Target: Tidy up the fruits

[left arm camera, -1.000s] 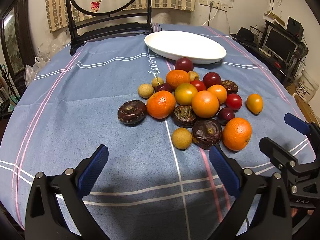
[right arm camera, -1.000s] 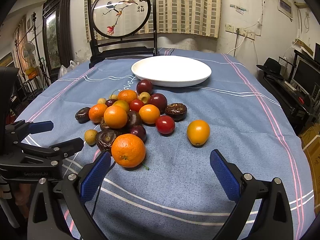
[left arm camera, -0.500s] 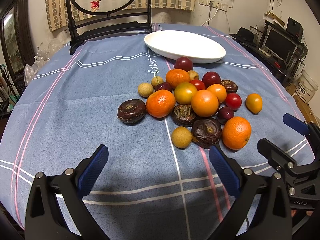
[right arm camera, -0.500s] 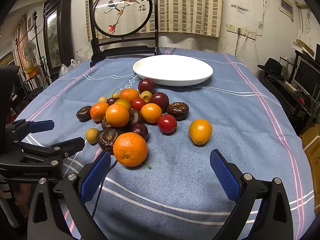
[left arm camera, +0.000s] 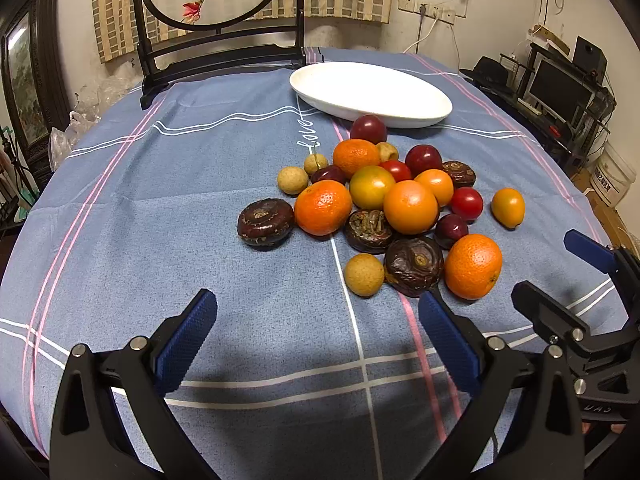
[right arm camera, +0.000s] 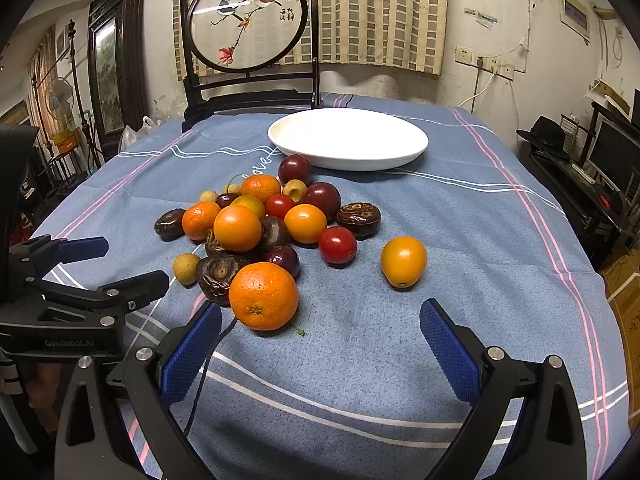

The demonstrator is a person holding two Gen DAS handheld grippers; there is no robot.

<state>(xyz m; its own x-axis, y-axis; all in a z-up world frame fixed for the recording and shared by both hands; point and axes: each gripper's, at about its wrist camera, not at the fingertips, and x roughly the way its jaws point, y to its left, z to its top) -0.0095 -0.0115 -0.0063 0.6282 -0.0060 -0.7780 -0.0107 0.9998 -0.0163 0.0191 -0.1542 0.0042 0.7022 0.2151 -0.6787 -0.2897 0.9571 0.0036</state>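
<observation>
The fruits lie heaped mid-table on a blue cloth, just before a white plate. A screen stands at the far edge. Left gripper and right gripper gape empty.

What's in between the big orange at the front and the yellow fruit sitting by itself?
Nothing: in the right wrist view, only bare blue tablecloth lies between the big orange and the lone yellow fruit.

Right gripper jaws spread wide near the nearest orange.
</observation>
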